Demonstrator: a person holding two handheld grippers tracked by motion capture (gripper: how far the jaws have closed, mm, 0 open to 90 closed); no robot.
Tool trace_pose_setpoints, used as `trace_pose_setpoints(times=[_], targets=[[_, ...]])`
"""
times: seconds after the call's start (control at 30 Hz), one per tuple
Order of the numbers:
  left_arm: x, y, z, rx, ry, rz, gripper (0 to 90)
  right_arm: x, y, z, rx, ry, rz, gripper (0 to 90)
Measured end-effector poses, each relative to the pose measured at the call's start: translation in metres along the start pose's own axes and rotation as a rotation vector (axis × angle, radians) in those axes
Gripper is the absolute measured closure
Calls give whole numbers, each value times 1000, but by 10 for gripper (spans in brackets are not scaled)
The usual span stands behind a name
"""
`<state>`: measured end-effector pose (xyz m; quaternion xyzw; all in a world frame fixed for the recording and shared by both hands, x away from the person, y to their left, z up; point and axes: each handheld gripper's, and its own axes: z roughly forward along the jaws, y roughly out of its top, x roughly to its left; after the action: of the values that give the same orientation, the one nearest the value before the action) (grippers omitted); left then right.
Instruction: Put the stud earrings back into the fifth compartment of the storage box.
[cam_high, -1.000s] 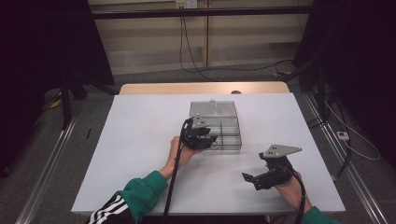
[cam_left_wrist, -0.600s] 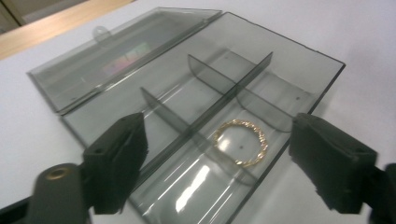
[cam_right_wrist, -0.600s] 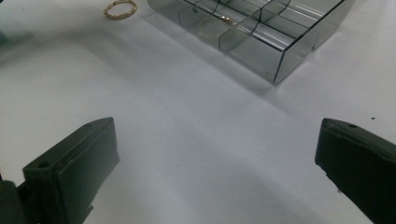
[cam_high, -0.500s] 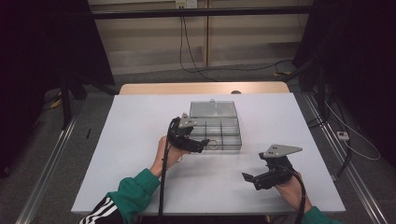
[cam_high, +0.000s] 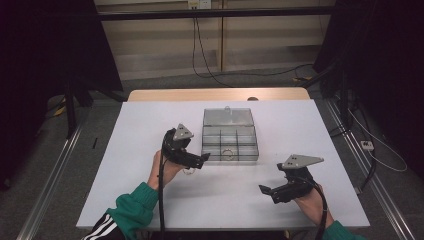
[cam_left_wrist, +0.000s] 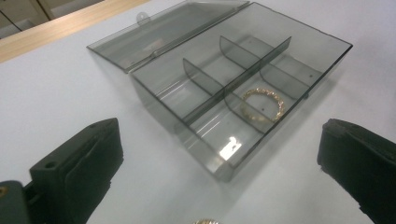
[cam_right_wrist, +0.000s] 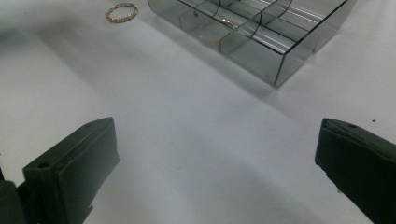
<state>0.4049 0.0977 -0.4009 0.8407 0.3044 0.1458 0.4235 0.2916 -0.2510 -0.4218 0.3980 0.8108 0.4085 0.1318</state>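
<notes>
Now the left gripper (cam_high: 196, 159) has just been spreading its jaws, nothing between them, box (cam_high: 230, 141) at its three o'clock; one ring (cam_left_wrist: 263, 104) sits inside. Right gripper (cam_high: 272, 192) gapes empty too.

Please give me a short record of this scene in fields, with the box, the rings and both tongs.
box: clear grey box with dividers, lid open and lying flat behind it
ring in box: gold ring lies in a front compartment
ring on table: second ring lies on the white table beside the box
left tongs: open, nothing between them, just been opening
right tongs: open, nothing held, over bare table
</notes>
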Motion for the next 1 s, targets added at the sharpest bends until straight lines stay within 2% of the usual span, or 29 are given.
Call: trace_pose_setpoints(times=[0.43, 0.63, 0.7, 1.0], targets=[[8, -19, -23, 21, 14, -26, 0, 1, 1, 0, -1, -1, 0, 0], [11, -28, -28, 33, 22, -38, 0, 1, 0, 0, -3, -3, 3, 0], [11, -32, -29, 40, 36, -34, 0, 1, 0, 0, -2, -3, 4, 0], [13, -42, -32, 53, 37, -52, 1, 2, 1, 0, 0, -8, 2, 0]])
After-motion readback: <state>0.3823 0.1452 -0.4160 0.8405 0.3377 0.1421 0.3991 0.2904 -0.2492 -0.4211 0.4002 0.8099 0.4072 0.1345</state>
